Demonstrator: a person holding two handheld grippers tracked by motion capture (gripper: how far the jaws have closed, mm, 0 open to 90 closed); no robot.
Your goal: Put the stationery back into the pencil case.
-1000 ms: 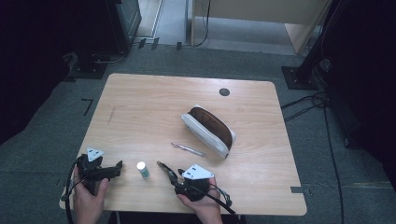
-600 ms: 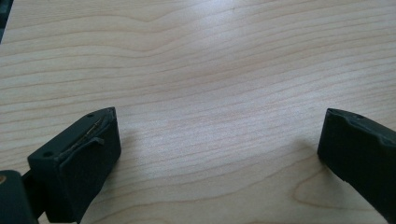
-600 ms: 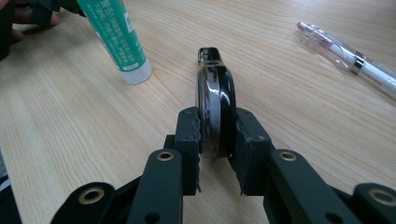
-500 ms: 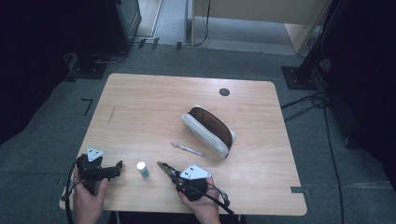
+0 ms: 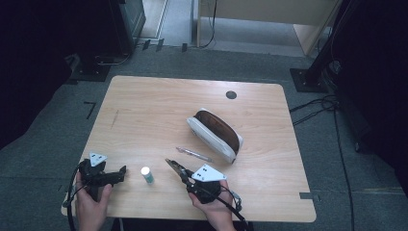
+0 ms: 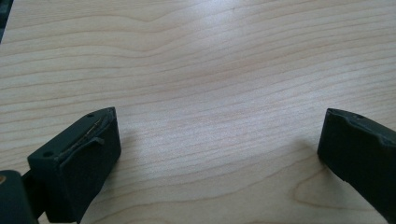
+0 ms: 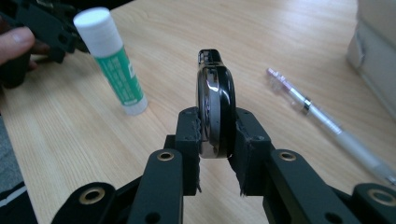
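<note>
Jaws of the right gripper (image 7: 217, 140), just closed, clamp a black car key (image 7: 215, 109) at frame centre; the left gripper (image 6: 217, 154) jaws stand apart over bare tabletop (image 6: 210, 60), low left in the high view.

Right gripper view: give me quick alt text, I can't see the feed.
The right gripper is shut on a small glossy black device, held on edge above the wooden table. A glue stick stands at left; a clear pen lies at right.

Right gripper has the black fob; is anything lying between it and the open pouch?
Yes: the clear pen lies on the table between the right gripper, shut on the black fob, and the pouch.
</note>
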